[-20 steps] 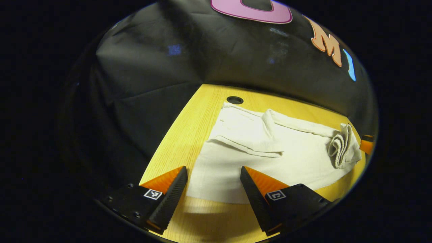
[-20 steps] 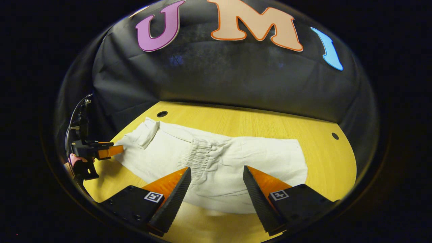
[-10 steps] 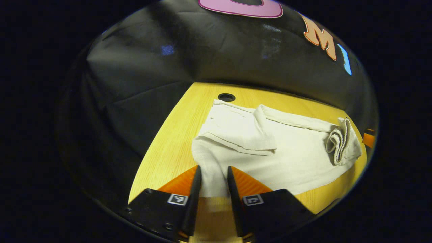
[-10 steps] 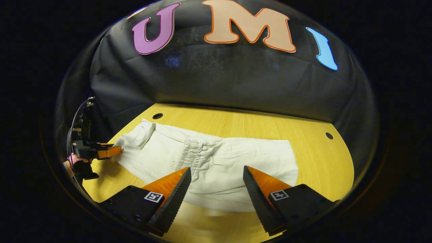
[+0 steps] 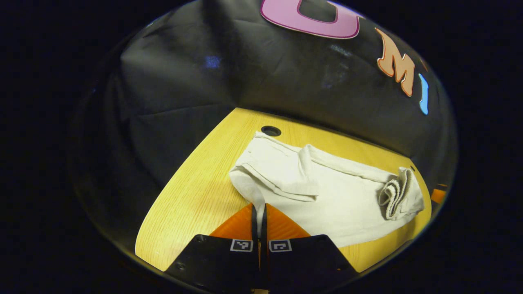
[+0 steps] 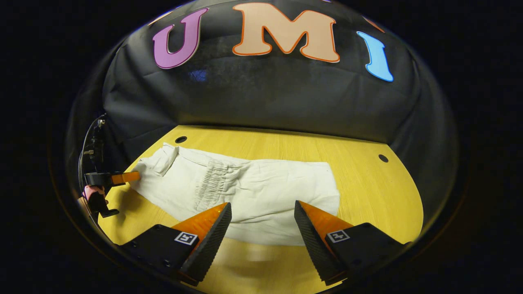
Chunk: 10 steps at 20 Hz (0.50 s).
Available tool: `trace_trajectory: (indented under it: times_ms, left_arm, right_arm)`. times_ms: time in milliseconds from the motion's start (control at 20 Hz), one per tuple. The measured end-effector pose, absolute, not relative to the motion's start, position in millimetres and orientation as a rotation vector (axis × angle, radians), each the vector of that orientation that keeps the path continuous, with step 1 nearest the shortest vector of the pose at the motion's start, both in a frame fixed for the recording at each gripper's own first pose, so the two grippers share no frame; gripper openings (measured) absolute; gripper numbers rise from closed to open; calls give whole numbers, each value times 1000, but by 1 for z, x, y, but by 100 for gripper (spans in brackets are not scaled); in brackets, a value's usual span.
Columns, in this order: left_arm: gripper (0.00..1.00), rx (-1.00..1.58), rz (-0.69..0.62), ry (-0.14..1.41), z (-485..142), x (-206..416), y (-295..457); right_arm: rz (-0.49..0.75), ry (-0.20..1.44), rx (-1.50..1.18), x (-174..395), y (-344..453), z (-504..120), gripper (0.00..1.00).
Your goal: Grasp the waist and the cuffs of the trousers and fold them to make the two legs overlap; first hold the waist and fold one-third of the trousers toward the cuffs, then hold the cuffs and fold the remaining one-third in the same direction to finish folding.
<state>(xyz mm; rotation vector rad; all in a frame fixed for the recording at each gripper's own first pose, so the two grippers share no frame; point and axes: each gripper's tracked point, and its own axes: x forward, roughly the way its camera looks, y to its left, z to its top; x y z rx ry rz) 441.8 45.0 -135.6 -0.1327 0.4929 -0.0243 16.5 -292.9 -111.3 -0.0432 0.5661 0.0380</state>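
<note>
White trousers (image 5: 335, 200) lie lengthwise on the yellow wooden table (image 5: 192, 196). My left gripper (image 5: 258, 206) is shut on the near corner of their cuff end, and the cloth rises in a thin pinch between the fingers. A cuff flap lies turned over beside it. The ribbed elastic waist (image 6: 208, 183) sits gathered mid-length, on top of the cloth (image 6: 265, 192). My right gripper (image 6: 261, 208) hangs open over the trousers' near edge, nothing between its fingers. Far left in the right gripper view, the left gripper (image 6: 132, 177) grips the cloth's corner, held by a hand (image 6: 92, 192).
The table (image 6: 367, 179) has round holes, one by the cuff end (image 5: 271, 130) and one at the far right (image 6: 383, 158). Black cloth walls close in behind and on the left. Bare wood shows right of the trousers and along the near edge.
My left gripper went from open to shut, pinching the cuff corner and drawing it up. The right gripper stayed open, and the trousers have shifted left in its view.
</note>
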Motion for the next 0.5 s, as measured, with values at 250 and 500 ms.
trace_trajectory:
  times_ms: [250, 500]
  left_arm:
    - [0, -164, -88, 408, -97, 443, 9]
    - [0, -193, -159, 338, -54, 440, -46]
  right_arm:
    - [7, 542, -36, 4, -308, -98, 99]
    - [13, 515, -65, -10, -328, -83, 99]
